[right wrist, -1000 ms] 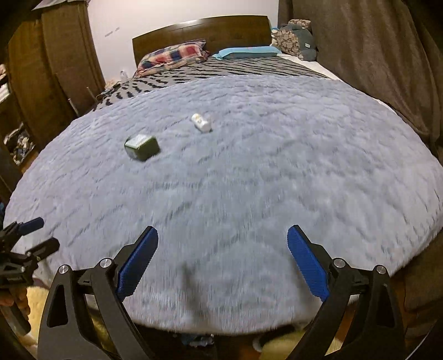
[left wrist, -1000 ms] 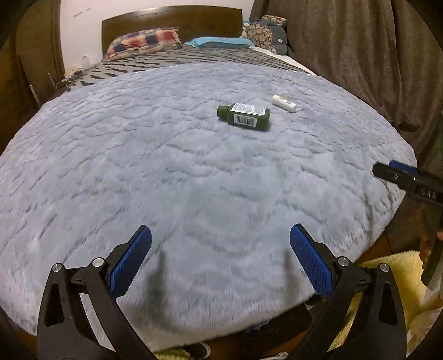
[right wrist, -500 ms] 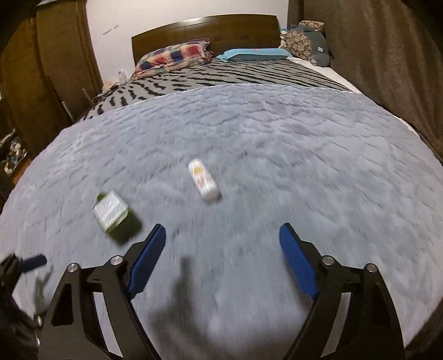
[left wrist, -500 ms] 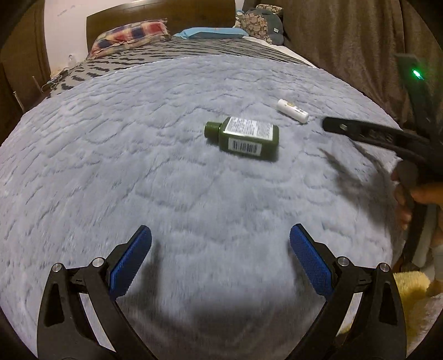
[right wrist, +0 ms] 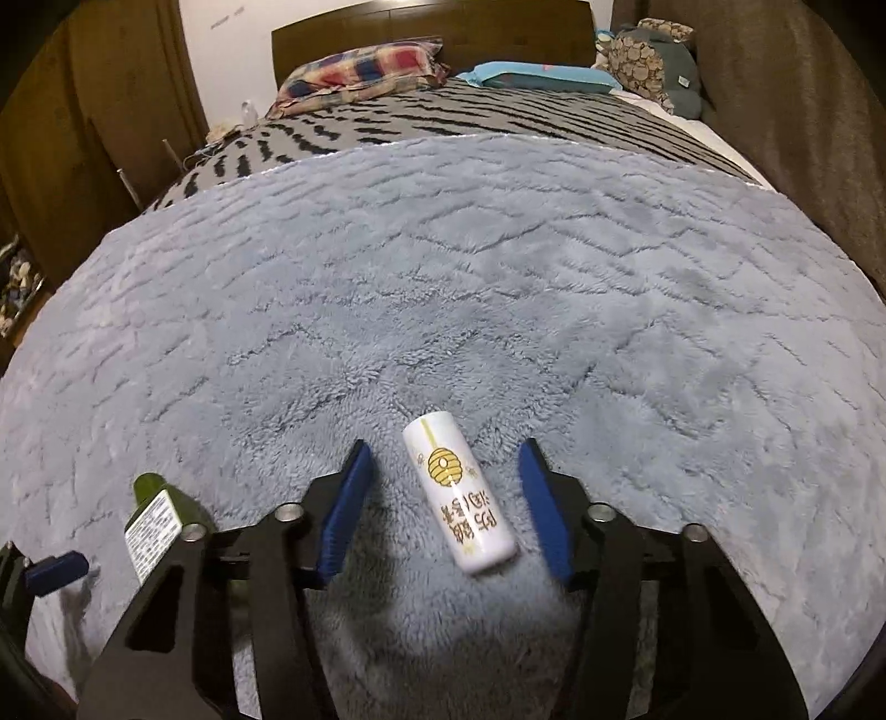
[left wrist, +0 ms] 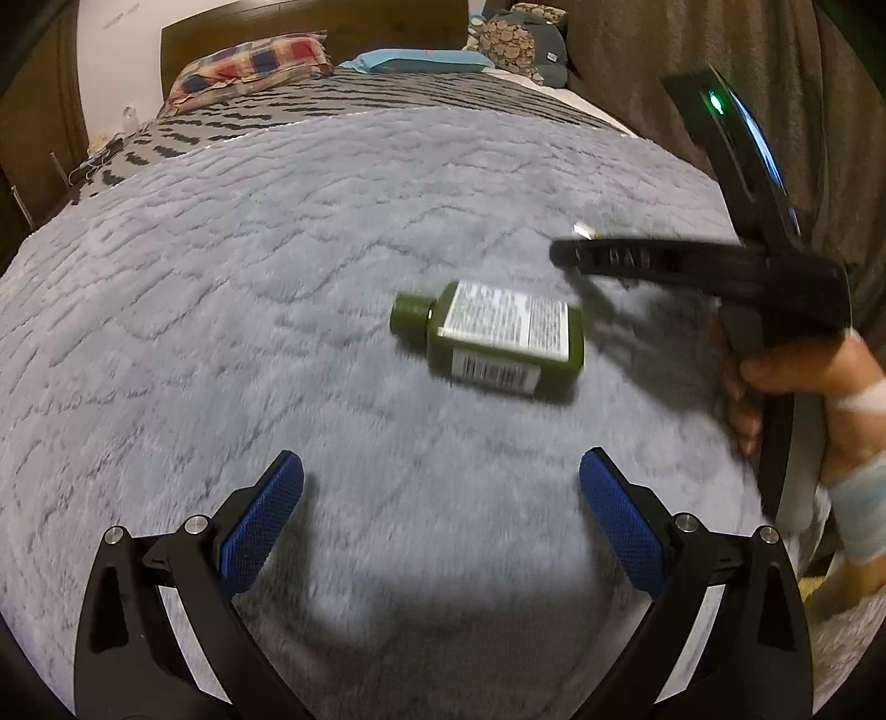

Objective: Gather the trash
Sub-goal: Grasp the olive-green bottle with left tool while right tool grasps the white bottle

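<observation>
A green bottle (left wrist: 490, 346) with a white label lies on its side on the grey fluffy blanket (left wrist: 277, 277), ahead of my open, empty left gripper (left wrist: 440, 501). It also shows in the right wrist view (right wrist: 155, 515). A small white tube (right wrist: 457, 493) with a yellow beehive print lies on the blanket between the pads of my right gripper (right wrist: 446, 498). The jaws are partly closed around the tube and do not touch it. In the left wrist view the right gripper (left wrist: 570, 255) reaches in from the right and hides most of the tube (left wrist: 584, 230).
Pillows (right wrist: 360, 69) and a striped cover (right wrist: 443, 116) lie at the head of the bed by a wooden headboard (right wrist: 432, 25). A brown curtain (right wrist: 803, 111) hangs on the right. A wooden wardrobe (right wrist: 111, 111) stands on the left.
Both grippers have moved forward over the bed. The right gripper has come up to the white tube and narrowed its jaws around it. The left gripper has neared the green bottle.
</observation>
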Available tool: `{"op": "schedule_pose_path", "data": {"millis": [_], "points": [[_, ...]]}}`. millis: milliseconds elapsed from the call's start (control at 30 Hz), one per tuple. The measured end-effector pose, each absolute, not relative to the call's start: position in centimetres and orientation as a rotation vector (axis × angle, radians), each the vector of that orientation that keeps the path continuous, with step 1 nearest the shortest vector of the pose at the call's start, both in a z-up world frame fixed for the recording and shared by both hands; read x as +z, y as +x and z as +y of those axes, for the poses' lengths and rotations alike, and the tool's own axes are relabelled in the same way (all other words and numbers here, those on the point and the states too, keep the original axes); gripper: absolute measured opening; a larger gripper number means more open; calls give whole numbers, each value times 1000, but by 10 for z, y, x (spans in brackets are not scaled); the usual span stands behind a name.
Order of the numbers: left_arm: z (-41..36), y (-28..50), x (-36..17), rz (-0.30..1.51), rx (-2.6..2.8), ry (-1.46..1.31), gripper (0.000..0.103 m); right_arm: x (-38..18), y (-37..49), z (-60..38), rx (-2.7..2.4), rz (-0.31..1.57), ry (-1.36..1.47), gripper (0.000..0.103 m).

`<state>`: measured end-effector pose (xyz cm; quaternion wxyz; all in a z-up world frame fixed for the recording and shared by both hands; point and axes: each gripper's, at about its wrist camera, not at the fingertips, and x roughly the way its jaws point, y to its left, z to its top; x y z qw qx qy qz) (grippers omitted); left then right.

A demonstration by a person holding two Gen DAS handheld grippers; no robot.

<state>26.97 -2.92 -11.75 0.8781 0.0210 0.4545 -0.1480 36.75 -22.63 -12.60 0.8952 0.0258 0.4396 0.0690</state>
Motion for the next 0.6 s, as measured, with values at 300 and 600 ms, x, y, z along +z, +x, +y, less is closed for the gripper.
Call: {"op": "schedule_pose_path", "data": {"millis": [300, 600], "points": [[-54, 295, -122, 958, -316, 26, 95, -114, 339, -260, 124, 875, 37, 21], [-73, 320, -126, 971, -309, 14, 95, -118, 299, -294, 146, 865, 34, 21]]}}
